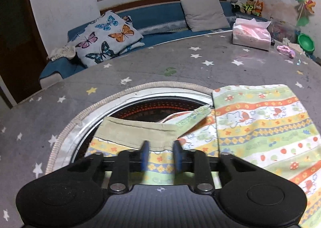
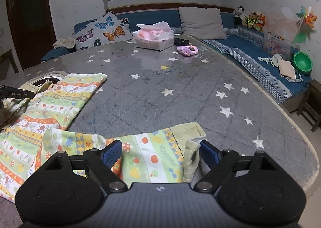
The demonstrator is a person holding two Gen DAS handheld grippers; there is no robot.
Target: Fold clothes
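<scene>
**Striped garment spread on the starry counter**

Cotton garment (image 2: 66,95) with striped cartoon print lies flat on your grey counter (image 2: 180,91). Your left gripper (image 1: 160,152) has its jaws nearly closed over the beige waistband, grip unclear. Your right gripper (image 2: 160,152) stands wide open, straddling a cuffed leg end.
</scene>
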